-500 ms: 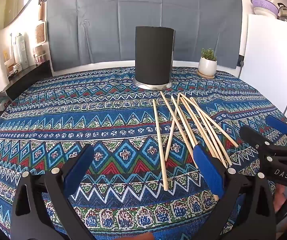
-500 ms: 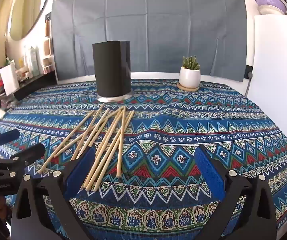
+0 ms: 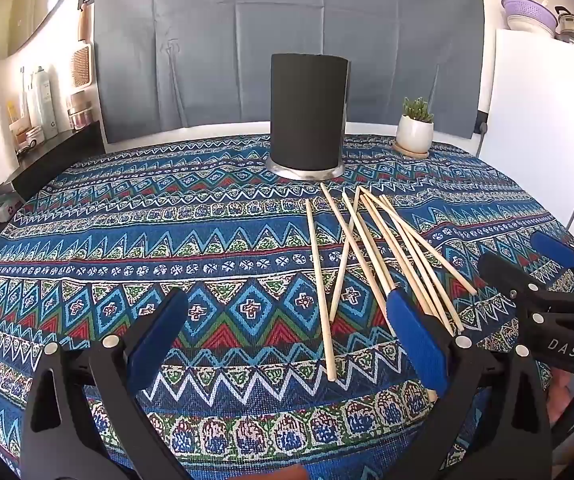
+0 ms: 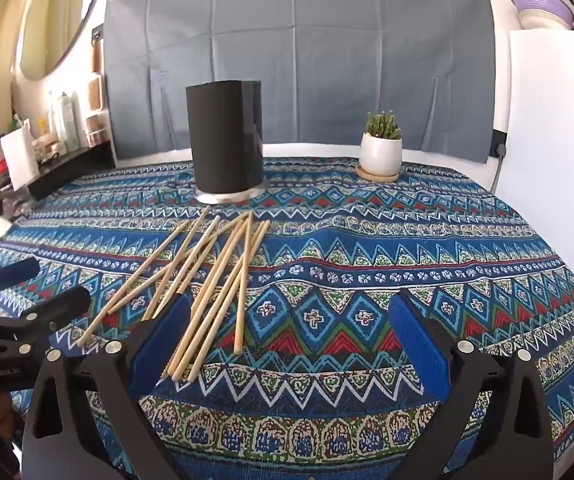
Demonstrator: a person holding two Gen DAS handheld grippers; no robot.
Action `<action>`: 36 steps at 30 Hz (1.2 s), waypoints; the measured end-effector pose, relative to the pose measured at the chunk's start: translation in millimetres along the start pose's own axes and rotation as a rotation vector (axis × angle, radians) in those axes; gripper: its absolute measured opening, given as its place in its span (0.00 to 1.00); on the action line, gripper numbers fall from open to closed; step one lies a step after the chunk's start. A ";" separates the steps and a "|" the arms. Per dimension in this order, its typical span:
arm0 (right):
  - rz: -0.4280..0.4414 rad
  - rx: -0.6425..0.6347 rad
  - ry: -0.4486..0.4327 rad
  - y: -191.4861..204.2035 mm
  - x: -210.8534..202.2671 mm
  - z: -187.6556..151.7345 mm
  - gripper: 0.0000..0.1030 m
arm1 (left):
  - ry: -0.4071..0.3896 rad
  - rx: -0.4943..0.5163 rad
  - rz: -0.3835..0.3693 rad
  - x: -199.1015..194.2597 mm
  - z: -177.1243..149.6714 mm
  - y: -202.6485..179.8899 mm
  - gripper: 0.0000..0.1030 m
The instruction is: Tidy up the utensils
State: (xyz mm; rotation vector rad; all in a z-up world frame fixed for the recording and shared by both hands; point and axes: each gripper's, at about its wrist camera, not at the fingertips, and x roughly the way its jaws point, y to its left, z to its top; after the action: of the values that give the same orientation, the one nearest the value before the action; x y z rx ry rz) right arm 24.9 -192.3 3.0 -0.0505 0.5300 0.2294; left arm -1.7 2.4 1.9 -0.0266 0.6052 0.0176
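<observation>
- Left wrist view shows the table (image 3: pixel 87 248) under a blue patterned cloth, filling most of the scene.
- Toward the back of it stands a black cylindrical holder (image 3: pixel 307 112) on a shiny base, upright, its opening not visible from here.
- Well off to its right sits a small potted plant (image 3: pixel 415 130) on a coaster.
- Both tools hang over the near edge: the left gripper (image 3: pixel 287 344) and the right gripper (image 4: pixel 291 344) have their jaws spread wide, with nothing pinched.
- Just in front of the holder lie the wooden chopsticks (image 3: pixel 367 248), fanned and crossing one another.
- They look light, stiff and thin, likely to roll or slip, so a hold across the middle of a single stick seems safest.
- The leftmost chopstick (image 3: pixel 319 280) lies apart and looks easiest to take.
</observation>
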 end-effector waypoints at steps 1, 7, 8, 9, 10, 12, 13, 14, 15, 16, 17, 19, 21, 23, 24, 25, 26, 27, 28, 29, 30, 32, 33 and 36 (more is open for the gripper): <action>0.000 -0.001 0.000 0.1 -0.2 0.0 0.92 | 0.001 0.002 0.001 0.1 0.1 -1.2 0.94; -0.008 -0.005 -0.002 1.2 3.0 -2.5 0.92 | 0.002 0.000 0.003 -0.2 0.3 -2.6 0.94; -0.009 -0.006 -0.003 1.8 2.2 -2.4 0.92 | 0.003 -0.001 0.002 0.0 0.5 -2.3 0.94; -0.009 -0.007 -0.004 1.8 1.8 -2.1 0.92 | 0.003 -0.002 0.001 -0.1 0.7 -2.5 0.94; -0.010 -0.008 -0.003 2.0 1.6 -1.8 0.92 | 0.003 -0.002 0.001 -0.1 0.7 -2.1 0.94; -0.009 -0.010 -0.002 1.9 1.1 -1.7 0.92 | 0.004 0.000 0.001 0.1 1.0 -1.9 0.94; -0.009 -0.011 -0.001 2.1 0.9 -1.6 0.92 | 0.007 0.002 0.004 0.6 1.3 -2.2 0.94; -0.010 -0.011 -0.002 2.1 0.8 -1.7 0.92 | 0.008 0.004 0.005 0.8 0.9 -2.3 0.94; -0.010 -0.010 -0.003 2.1 0.5 -1.7 0.92 | 0.007 0.008 0.005 0.8 0.9 -2.9 0.94; -0.012 -0.009 -0.004 1.9 0.2 -1.8 0.92 | 0.006 0.010 0.006 1.1 0.3 -3.7 0.94; -0.014 -0.008 -0.005 1.8 0.0 -1.5 0.92 | 0.006 0.013 0.008 1.3 0.4 -4.4 0.94; -0.015 -0.005 -0.006 1.6 -0.2 -1.1 0.92 | 0.005 0.014 0.008 0.8 -0.1 -4.6 0.94; -0.014 -0.005 -0.005 1.0 0.0 -0.6 0.92 | 0.005 0.012 0.007 0.8 -0.4 -4.8 0.94; -0.014 -0.005 -0.005 1.0 -0.1 -0.7 0.92 | 0.005 0.010 0.005 0.9 -0.2 -5.0 0.94; -0.013 -0.006 -0.005 0.9 -0.1 -0.8 0.92 | 0.005 0.010 0.004 0.7 -0.1 -4.4 0.94; -0.013 -0.006 -0.005 0.9 -0.1 -1.0 0.92 | 0.004 0.010 0.003 0.3 -0.4 -3.8 0.94; -0.015 -0.005 -0.005 1.3 -0.1 -1.3 0.92 | 0.004 0.011 0.003 0.4 -0.4 -4.0 0.94; -0.015 -0.006 -0.005 1.1 -0.1 -1.3 0.92 | 0.004 0.011 0.004 0.4 -0.5 -3.9 0.94; -0.014 -0.005 -0.004 1.1 -0.1 -1.5 0.92 | 0.004 0.011 0.004 0.4 -0.4 -4.0 0.94; -0.014 -0.006 -0.003 1.0 0.1 -1.5 0.92 | 0.003 0.011 0.003 -0.1 -0.5 -3.6 0.94; -0.014 -0.006 -0.001 0.9 0.4 -1.3 0.92 | 0.003 0.011 0.003 -0.1 -0.5 -3.7 0.94; -0.014 -0.006 0.002 0.8 0.9 -0.8 0.92 | 0.003 0.012 0.003 -0.2 -0.5 -3.9 0.94; -0.014 -0.006 0.002 1.0 0.9 -0.6 0.92 | 0.003 0.012 0.002 -0.1 -0.4 -3.9 0.94; -0.016 -0.006 0.003 1.2 1.2 -0.6 0.92 | 0.001 0.014 0.003 -0.9 -0.5 -4.7 0.94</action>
State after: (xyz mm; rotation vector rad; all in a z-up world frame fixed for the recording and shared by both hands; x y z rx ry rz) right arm 25.4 -191.0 2.0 -0.0612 0.5315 0.2154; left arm -2.5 -2.4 2.1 -0.0125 0.6059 0.0162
